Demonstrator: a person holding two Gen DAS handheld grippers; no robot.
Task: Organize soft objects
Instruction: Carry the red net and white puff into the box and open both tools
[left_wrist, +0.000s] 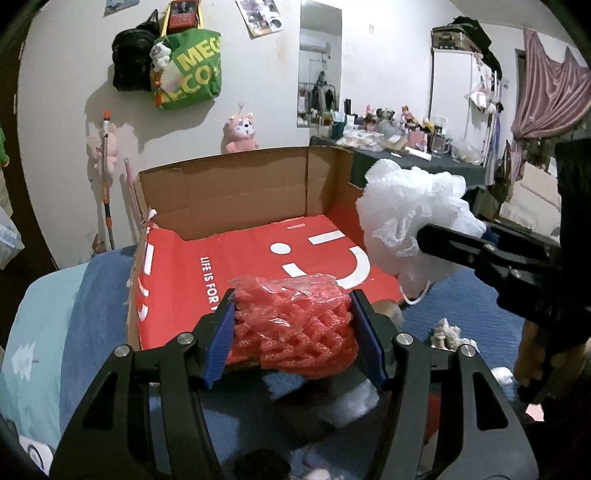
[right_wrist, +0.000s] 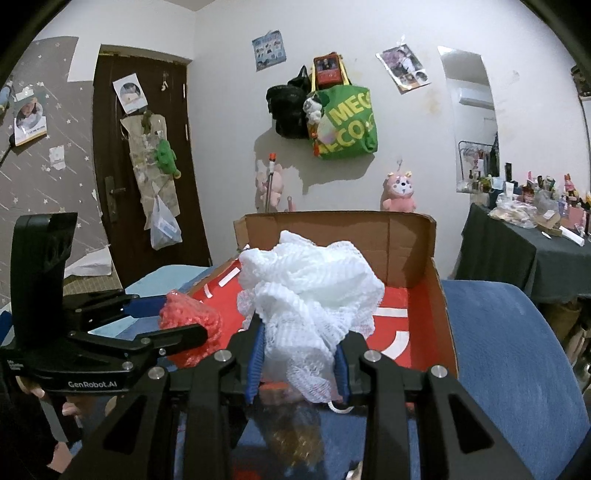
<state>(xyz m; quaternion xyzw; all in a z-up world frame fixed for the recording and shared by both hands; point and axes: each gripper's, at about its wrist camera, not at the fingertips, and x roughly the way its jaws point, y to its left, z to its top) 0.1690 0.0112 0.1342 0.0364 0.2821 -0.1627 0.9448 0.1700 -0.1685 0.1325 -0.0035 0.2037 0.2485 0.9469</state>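
Red foam netting (left_wrist: 295, 325) clamped in left tool (left_wrist: 293, 332) — right tool (right_wrist: 299, 354) pinches white mesh pouf (right_wrist: 310, 291).

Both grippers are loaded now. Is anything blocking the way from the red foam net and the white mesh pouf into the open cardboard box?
Nothing visible. The red foam net and white mesh pouf face the cardboard box on its open near side; its red floor is bare.
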